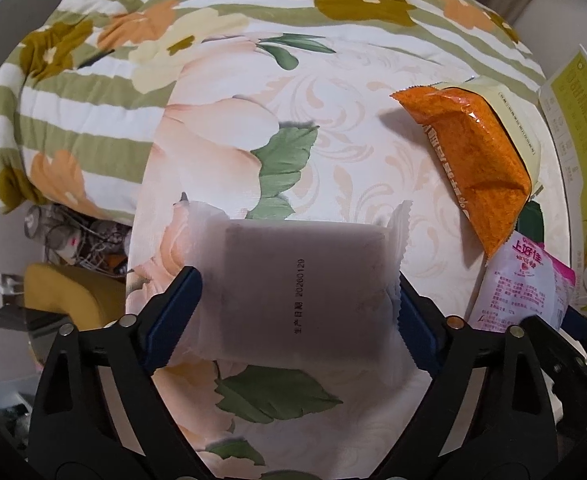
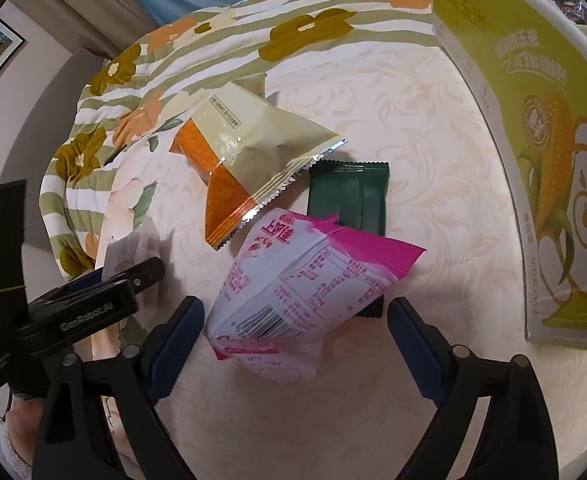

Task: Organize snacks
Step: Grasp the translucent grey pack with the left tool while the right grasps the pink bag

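Frosted snack packet (image 1: 297, 292) between blue pads (image 1: 173, 320)

I can't read the small print on the pink-and-white snack bag (image 2: 293, 300), which covers the lower half of the dark green packet (image 2: 349, 192). The yellow-green box (image 2: 533, 160) at the bed's right edge runs out of frame. Whatever is inside the frosted wrapper (image 1: 293, 292) is only a dark blur.

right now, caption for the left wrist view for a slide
Left hand-held gripper closes on a frosted white snack packet above the floral bedsheet, orange bag nearby.
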### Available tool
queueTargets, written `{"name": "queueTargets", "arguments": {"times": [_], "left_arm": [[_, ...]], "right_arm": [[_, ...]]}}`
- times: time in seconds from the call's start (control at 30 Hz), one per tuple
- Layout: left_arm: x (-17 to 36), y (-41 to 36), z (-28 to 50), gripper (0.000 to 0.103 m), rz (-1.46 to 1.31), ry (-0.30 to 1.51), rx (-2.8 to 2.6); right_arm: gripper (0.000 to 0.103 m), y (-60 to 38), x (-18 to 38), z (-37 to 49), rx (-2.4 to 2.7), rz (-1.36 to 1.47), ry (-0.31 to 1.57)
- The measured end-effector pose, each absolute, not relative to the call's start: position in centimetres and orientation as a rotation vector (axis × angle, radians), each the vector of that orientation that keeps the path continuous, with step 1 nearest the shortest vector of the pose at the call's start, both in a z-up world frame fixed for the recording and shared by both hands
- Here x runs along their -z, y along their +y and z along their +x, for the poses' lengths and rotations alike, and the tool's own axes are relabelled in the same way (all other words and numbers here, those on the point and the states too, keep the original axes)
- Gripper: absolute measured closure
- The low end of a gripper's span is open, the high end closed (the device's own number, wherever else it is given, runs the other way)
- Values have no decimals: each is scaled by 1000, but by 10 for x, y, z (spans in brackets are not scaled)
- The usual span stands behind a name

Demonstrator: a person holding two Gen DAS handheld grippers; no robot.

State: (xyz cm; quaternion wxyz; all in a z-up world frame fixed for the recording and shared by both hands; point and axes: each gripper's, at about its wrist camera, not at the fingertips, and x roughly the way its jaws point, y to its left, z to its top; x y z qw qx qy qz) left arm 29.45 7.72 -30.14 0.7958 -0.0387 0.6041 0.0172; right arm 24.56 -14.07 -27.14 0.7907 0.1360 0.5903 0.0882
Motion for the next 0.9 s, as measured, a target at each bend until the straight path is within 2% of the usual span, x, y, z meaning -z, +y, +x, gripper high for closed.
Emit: {"name": "queueTargets", "arguments": {"times": [0.13,0.2,0.27,0.43,0.5,0.53,0.9], "left_arm": [[297,80,293,25,-82,1295,-13],[293,78,291,31,-79,1288,2],[293,76,289,32,-66,1289,13],[289,80,285,32,-97,1285,35],[287,82,282,33,-116,1289,45],[287,83,280,33,-120,1291,48],[266,90,261,33,-135,1261,89]], "right_arm": [[17,-136,275,247,-193,286,1281],[25,-133,275,249,-196,279,1281],[30,-128,276,250,-209,266,1281],[35,-116,277,253,-209,226,1270],[47,-113,278,254,-214,214,1267],[49,-112,278,254,-215,211,1267],[58,-110,273,241,-212,209,1247]]}}
